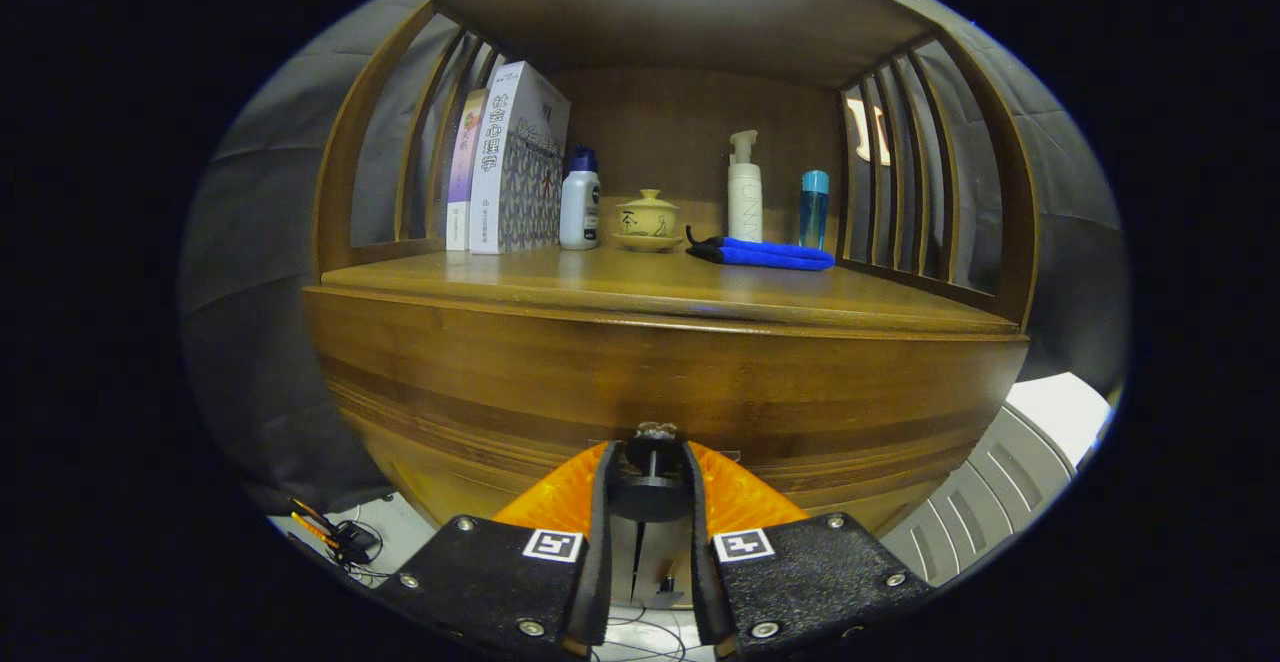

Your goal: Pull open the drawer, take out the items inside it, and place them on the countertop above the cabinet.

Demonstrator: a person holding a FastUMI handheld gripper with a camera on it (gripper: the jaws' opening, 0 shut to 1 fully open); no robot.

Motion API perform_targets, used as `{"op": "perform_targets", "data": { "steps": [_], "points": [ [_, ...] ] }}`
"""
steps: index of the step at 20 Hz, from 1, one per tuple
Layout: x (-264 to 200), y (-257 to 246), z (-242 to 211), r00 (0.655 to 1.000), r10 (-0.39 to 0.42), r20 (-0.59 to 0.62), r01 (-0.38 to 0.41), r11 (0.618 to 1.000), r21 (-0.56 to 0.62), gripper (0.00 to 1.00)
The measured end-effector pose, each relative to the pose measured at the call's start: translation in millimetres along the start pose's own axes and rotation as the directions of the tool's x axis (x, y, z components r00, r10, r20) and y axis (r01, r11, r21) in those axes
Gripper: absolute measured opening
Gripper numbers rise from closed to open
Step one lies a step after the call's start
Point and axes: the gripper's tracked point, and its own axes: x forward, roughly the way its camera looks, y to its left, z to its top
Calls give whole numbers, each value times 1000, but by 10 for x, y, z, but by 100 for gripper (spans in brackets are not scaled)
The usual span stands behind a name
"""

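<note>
Brown wooden worktop (640, 287) above the cabinet, carrying upright books (505, 167), white blue-capped bottle (579, 200), lidded yellow ceramic cup (648, 217), white pump bottle (744, 192), slim blue bottle (813, 209), folded blue cloth (765, 254)

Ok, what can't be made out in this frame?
- Drawer contents: hidden behind the closed drawer front, gripper view.
- Grip: the gripper fingers flank the knob; whether both press it is unclear.
- Bottle lettering: too small.
- Floor cables: cut off at the edge.

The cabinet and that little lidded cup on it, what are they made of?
Cabinet: probably varnished wood; brown grain bands, soft sheen. Lidded cup: looks like glazed ceramic, pale yellow, smooth. The tongs sit around the drawer knob, a dark turned piece, material unclear.
</note>
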Motion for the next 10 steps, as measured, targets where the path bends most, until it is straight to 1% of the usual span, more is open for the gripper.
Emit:
{"op": "perform_targets", "data": {
  "steps": [5,10],
  "points": [
    [-326,9,-94,999,-51,-18,52,997,50,34],
    [-758,66,-245,998,-50,-35,52,996,72,34]
  ]
}}
